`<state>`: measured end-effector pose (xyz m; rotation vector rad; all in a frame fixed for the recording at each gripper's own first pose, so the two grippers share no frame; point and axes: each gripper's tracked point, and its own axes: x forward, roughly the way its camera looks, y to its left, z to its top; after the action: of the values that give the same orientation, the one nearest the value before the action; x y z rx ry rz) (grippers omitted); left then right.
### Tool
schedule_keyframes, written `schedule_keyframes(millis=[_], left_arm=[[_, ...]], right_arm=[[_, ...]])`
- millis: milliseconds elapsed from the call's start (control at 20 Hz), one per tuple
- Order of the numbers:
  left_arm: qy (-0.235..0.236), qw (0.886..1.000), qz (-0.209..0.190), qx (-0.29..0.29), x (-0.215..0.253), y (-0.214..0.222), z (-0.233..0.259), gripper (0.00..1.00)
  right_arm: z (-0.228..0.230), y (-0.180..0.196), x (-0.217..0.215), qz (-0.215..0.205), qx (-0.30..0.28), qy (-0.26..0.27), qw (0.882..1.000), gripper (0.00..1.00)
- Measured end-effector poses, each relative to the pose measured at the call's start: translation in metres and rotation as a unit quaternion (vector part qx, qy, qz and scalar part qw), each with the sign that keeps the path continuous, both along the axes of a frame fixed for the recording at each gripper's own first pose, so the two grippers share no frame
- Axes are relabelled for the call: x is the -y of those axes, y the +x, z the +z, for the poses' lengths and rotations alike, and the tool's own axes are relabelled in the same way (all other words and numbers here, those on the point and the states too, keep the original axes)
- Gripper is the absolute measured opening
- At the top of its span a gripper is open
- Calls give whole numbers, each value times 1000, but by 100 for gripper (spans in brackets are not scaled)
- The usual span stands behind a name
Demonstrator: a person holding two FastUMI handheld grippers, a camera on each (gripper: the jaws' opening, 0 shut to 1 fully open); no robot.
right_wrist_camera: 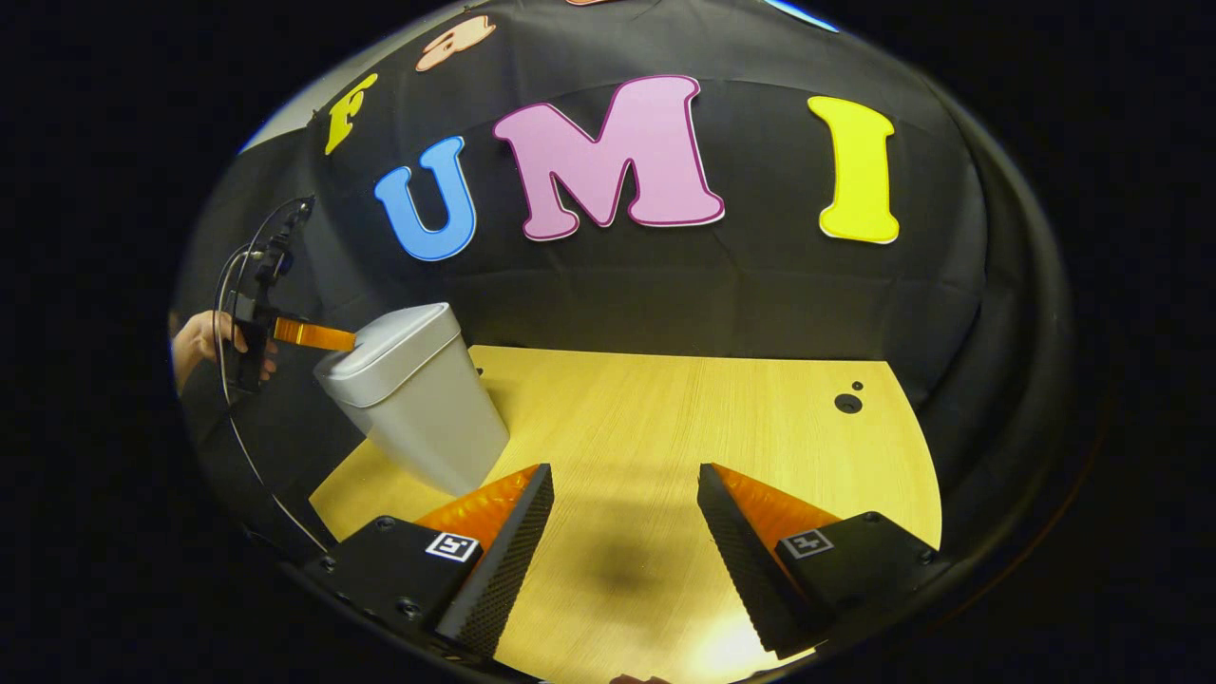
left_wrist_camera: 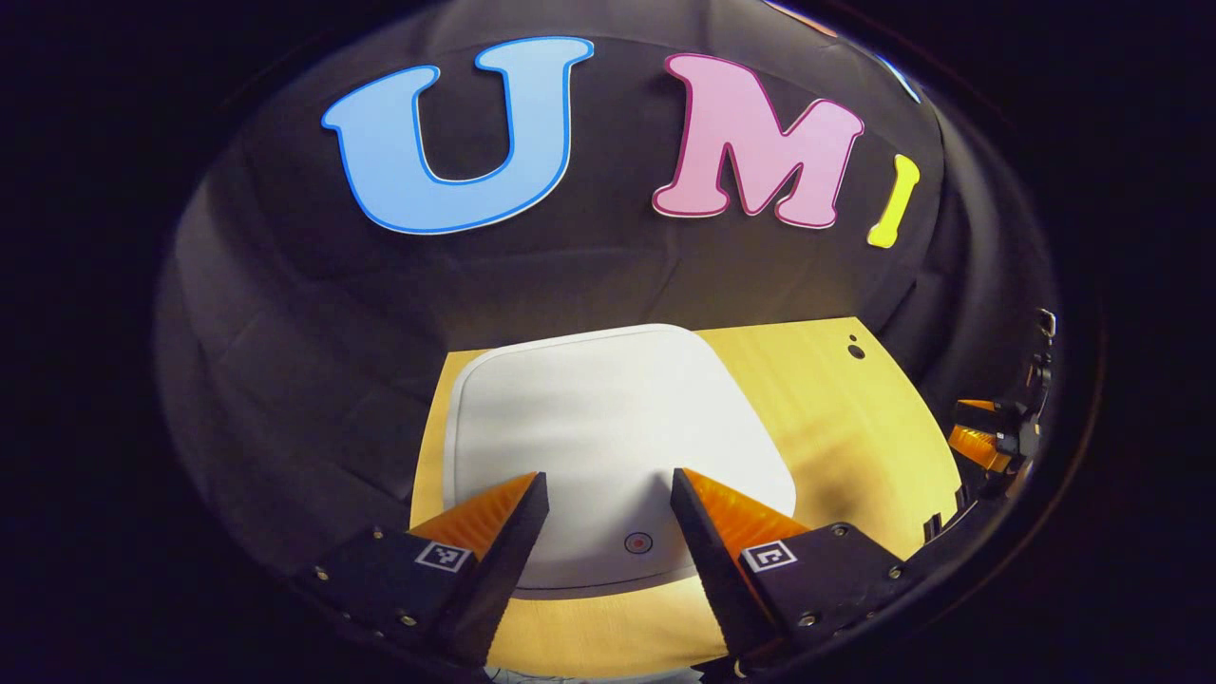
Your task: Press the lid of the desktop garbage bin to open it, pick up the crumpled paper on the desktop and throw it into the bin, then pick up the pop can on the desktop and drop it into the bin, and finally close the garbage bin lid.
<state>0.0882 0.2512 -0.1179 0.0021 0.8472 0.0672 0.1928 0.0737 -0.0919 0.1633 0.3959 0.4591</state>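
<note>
Bin lid (left_wrist_camera: 608, 427) lying shut, centre frame, under left gripper (left_wrist_camera: 608, 494), fingers spread. Right gripper (right_wrist_camera: 625, 489) hovering spread above desktop (right_wrist_camera: 722, 427), bin (right_wrist_camera: 418, 399) left of centre.

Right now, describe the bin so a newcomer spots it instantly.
Find the yellow wooden desktop in front of the black cloth wall. At its left end stands the garbage bin, a pale grey tub tapering toward its base, with a white rounded lid that is down. It is the sole upright container there, and the left claw sits at its lid.
</note>
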Motion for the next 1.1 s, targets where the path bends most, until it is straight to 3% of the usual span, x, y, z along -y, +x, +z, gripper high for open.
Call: schedule_keyframes(millis=[150,300,550,850,1100], left_arm=[[24,1000,-9,2,1,0,-3,89],[17,1000,-3,18,2,2,2,88],[32,993,34,109,3,7,10,87],[54,976,0,211,64,0,56,87],[64,963,13,263,108,-10,81,87]], right_arm=[[-3,-5,-2,2,-2,1,1000,99],[-5,-9,-2,3,-3,1,1000,99],[2,-13,5,-5,6,5,1000,99],[20,-24,18,-19,34,-12,999,98],[53,-35,28,-40,91,-37,994,99]])
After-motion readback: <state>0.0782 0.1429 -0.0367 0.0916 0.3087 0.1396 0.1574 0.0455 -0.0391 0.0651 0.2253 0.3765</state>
